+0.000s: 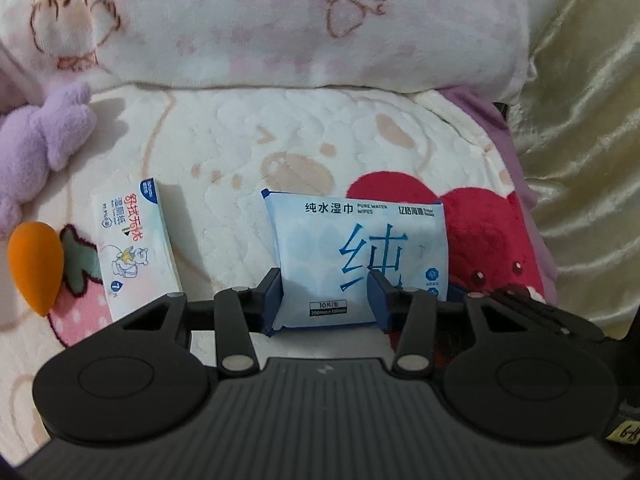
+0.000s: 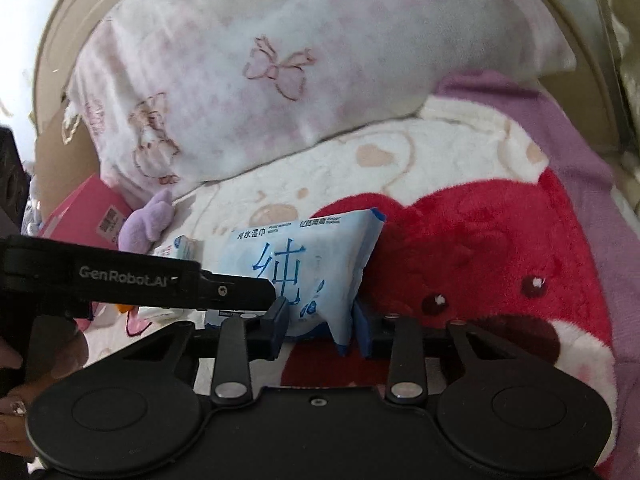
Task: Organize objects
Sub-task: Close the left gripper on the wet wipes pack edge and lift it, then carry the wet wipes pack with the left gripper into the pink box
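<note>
A light-blue pack of pure water wipes (image 1: 352,252) stands tilted on a fleece blanket (image 1: 248,140). My left gripper (image 1: 326,300) is shut on the pack's lower part; one finger sits at its left edge and the other presses into its front. In the right wrist view the same wipes pack (image 2: 296,264) has its lower right corner pinched between the pads of my right gripper (image 2: 320,326). The left gripper (image 2: 264,292) reaches in from the left to the pack's lower left side.
A smaller white wipes pack (image 1: 132,248) lies left of the blue one, next to an orange egg-shaped sponge (image 1: 36,268) and a purple plush toy (image 1: 44,140). A pink-patterned pillow (image 1: 280,20) lies behind. A pink box (image 2: 84,216) and a hand (image 2: 12,360) are at far left.
</note>
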Demonstrator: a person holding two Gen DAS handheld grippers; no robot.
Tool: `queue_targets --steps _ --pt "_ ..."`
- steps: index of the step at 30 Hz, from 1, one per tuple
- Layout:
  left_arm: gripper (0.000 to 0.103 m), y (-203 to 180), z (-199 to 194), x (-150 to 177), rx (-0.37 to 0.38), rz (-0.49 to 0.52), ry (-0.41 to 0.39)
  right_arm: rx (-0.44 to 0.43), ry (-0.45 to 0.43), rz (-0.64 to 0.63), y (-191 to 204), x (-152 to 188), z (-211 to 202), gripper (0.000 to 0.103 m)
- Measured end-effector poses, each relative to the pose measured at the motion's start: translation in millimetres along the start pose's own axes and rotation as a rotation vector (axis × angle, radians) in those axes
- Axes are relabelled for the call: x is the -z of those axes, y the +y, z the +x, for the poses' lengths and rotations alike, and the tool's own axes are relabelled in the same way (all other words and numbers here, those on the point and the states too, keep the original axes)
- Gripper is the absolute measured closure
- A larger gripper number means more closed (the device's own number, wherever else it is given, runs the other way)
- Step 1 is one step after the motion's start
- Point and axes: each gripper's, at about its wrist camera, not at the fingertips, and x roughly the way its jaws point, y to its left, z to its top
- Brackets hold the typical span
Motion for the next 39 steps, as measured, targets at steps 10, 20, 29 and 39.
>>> queue_targets --steps 10,20,29,39 --pt "0.06 7.6 -45.0 17.3 0.023 0.051 -0.028 0.0 0.035 -0.023 34.2 5.7 -19.8 0.063" --pt "0.069 56.9 -94.6 33.6 0.049 -0.02 -0.041 -0.087 0.099 -0.068 77.1 4.5 -20.6 0.062" --pt "0.069 81.2 -131.1 47.2 0.034 -0.037 -0.073 -0.108 0.092 -0.157 123.8 11.9 -29.3 0.061" --pt "0.069 103.7 -164.6 61.4 -0.036 -0.048 -0.053 -0.131 0.136 -0.149 169.7 25.2 -30.6 0.059"
